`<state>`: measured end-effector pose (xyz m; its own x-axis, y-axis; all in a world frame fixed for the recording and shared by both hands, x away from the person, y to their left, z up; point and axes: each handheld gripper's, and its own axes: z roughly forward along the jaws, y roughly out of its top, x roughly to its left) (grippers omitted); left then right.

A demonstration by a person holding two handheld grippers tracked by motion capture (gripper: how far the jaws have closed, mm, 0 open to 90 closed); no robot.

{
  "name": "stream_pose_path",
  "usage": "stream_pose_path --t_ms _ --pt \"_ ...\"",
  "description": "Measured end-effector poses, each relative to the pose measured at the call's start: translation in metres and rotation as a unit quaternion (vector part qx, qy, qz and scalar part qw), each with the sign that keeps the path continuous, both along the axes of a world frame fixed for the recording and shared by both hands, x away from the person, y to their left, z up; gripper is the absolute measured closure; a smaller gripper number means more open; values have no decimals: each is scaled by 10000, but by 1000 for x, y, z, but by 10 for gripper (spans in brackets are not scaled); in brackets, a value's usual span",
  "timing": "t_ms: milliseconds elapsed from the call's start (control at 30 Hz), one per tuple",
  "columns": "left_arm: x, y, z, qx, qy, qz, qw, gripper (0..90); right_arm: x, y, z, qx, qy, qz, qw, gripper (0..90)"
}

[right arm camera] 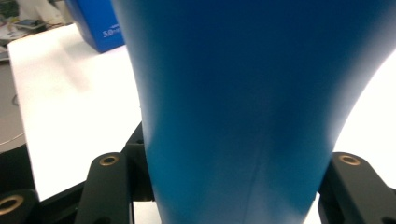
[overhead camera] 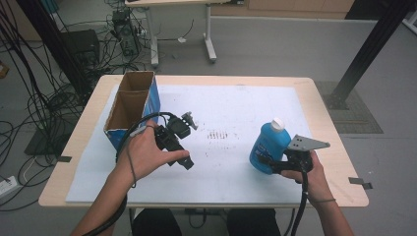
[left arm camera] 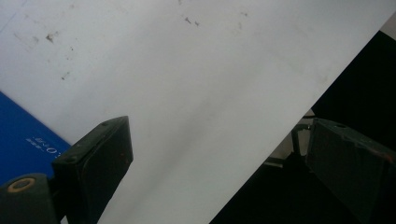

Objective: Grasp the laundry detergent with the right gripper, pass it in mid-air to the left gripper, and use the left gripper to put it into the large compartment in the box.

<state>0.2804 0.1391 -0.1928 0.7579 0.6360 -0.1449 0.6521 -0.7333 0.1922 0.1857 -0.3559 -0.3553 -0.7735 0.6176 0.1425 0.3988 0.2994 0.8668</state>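
A blue bottle [overhead camera: 268, 146] with a white cap leans to the right over the white sheet at the right side of the table. My right gripper [overhead camera: 271, 165] is shut on its lower body. In the right gripper view the bottle [right arm camera: 233, 93] stands between the two black jaws of that gripper [right arm camera: 233, 186], which press on its sides. My left gripper [overhead camera: 177, 143] is held in the left hand just right of the box. In the left gripper view, the jaws of that gripper [left arm camera: 219, 144] stand wide open over the sheet with nothing between them.
An open-topped cardboard box [overhead camera: 130, 105] with blue sides stands at the table's left rear; its blue wall [left arm camera: 21, 140] also edges the left gripper view and sits at the right gripper view's top left [right arm camera: 95, 23]. A white sheet [overhead camera: 231, 103] covers most of the wooden table [overhead camera: 324, 118].
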Motion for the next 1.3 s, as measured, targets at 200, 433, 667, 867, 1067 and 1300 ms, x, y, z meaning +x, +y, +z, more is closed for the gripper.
stream_pose_path --t_ms 200,433,667,867,1067,1300 --pt "-1 2 11 -111 -93 -199 9997 80 7 3 3 83 87 218 9997 421" --pt "-2 2 20 -239 -184 -540 9981 81 16 8 4 166 61 599 9980 421" --pt "-2 -4 30 -320 -236 -795 9960 80 25 18 4 158 6 898 9958 421" --pt "-2 -5 37 -454 -302 -1061 9929 81 33 28 4 151 -40 1248 9921 421" --pt "-1 -7 43 -518 -342 -1254 9902 85 42 37 2 164 -49 1553 9877 421" --pt "-1 -12 50 -542 -399 -1463 9869 85 50 51 1 167 -48 1879 9820 421"
